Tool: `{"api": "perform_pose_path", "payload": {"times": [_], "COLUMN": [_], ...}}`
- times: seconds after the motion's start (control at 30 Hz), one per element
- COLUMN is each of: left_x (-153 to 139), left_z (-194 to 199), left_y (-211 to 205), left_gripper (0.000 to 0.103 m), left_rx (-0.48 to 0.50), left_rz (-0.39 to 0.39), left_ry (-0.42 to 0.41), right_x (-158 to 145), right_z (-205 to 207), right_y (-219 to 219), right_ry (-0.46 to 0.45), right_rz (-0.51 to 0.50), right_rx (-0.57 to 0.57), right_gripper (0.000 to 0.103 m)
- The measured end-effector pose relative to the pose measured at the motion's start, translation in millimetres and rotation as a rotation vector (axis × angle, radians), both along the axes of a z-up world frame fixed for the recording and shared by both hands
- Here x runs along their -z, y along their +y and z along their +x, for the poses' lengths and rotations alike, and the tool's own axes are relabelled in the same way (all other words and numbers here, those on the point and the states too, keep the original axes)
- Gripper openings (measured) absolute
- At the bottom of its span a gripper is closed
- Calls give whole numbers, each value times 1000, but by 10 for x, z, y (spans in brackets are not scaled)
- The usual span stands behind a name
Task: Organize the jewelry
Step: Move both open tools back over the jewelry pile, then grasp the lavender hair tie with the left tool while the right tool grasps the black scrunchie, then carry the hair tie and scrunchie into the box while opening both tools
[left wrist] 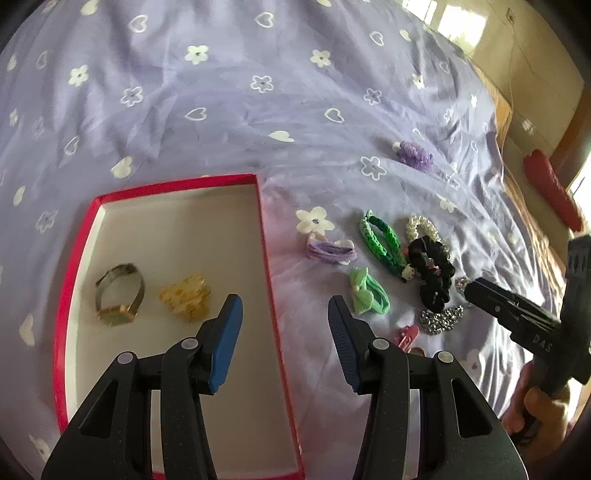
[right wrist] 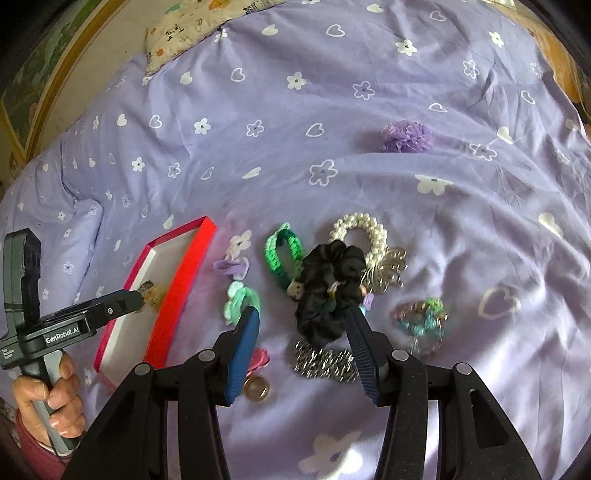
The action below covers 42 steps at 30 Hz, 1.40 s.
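Observation:
A red box (left wrist: 266, 258) with a white floor lies on the purple bedspread and holds a watch (left wrist: 118, 295) and a yellow hair clip (left wrist: 186, 297). My left gripper (left wrist: 284, 314) is open and empty above the box's right wall. My right gripper (right wrist: 303, 328) is open and empty just above a black scrunchie (right wrist: 325, 295) and a silver rhinestone clip (right wrist: 325, 363). Around them lie a green braided band (right wrist: 282, 254), a pearl bracelet (right wrist: 364, 230), a mint hair tie (right wrist: 240, 301), a lilac hair tie (right wrist: 231, 267), a pink clip (right wrist: 260, 358), a gold ring (right wrist: 257, 387) and a teal bead charm (right wrist: 423, 319).
A purple flower scrunchie (right wrist: 406, 136) lies apart, farther up the bed. A patterned pillow (right wrist: 177, 33) sits at the far left corner. A wooden bed frame (left wrist: 502, 110) and a red object (left wrist: 550, 188) border the right side in the left wrist view.

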<state>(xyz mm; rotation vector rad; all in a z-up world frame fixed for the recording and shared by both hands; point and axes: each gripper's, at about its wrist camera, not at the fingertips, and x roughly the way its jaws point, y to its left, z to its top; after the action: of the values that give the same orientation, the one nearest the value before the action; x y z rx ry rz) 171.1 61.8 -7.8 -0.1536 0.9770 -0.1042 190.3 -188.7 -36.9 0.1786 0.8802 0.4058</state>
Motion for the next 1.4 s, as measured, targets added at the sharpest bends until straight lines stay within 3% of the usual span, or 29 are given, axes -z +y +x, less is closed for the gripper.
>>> {"api": "perform_pose_path", "payload": {"times": [0.33, 0.43, 0.6, 0.67, 0.7, 0.77, 0.8, 1.4], "left_x": [188, 297, 479, 521, 544, 580, 589, 192], "left_z": [449, 577, 759, 797, 813, 831, 832, 439], "left_y": [-313, -400, -537, -582, -608, -634, -638, -319], "left_gripper": [47, 47, 46, 38, 25, 7, 5, 4], "left_rx": [102, 119, 150, 161, 173, 186, 192, 138], "left_rz": [72, 84, 93, 95, 94, 92, 85, -41], "left_ry": [25, 45, 80, 83, 88, 93, 94, -2], "right_x": [227, 285, 355, 347, 334, 310, 294, -37], "right_z": [301, 358, 395, 391, 382, 370, 362, 78], "right_y": [-23, -23, -16, -26, -30, -35, -39, -4], "right_ry": [54, 68, 84, 80, 74, 66, 62, -13], "right_rz": [-32, -35, -38, -30, -26, -20, -17, 52], "right_rx": [29, 31, 37, 38, 38, 40, 40, 15], "right_gripper": [46, 39, 16, 14, 11, 10, 9, 8]}}
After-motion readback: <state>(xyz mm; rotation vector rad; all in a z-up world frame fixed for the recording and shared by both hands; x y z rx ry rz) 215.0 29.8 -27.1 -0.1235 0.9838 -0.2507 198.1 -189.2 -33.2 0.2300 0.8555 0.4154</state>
